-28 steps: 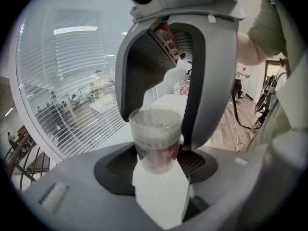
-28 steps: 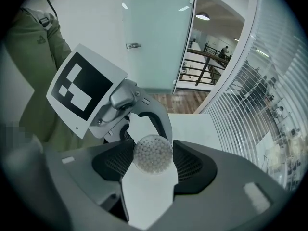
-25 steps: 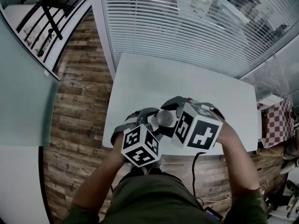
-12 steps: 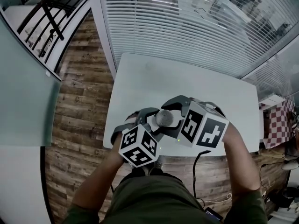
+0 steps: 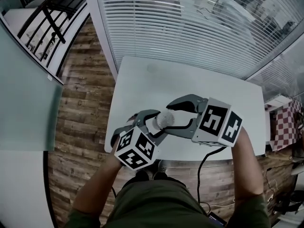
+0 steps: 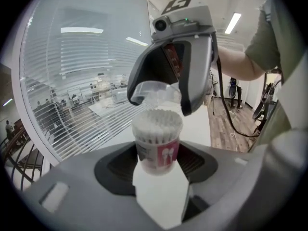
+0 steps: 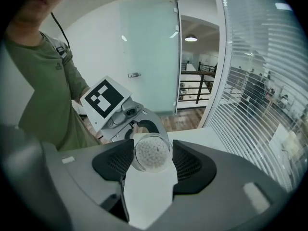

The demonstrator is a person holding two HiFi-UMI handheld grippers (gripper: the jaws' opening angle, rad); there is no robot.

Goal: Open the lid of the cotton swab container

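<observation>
The left gripper's [image 6: 156, 163] fingers [image 6: 114, 165] squeeze the cotton swab container [image 6: 158, 141] over the tabletop's [image 5: 190, 84] near edge, and the right gripper's [image 7: 151, 157] fingers [image 7: 193, 165] pinch its clear lid [image 6: 155, 91] just above.

One container [image 6: 158, 148] — one lid [image 6: 155, 92] — two grippers [image 5: 151, 126] [image 5: 173, 118]

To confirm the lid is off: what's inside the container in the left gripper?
White cotton swabs fill the container to its rim. Their stems are hidden by the label and the jaws of the left gripper. The right gripper holds the clear lid just above.
</observation>
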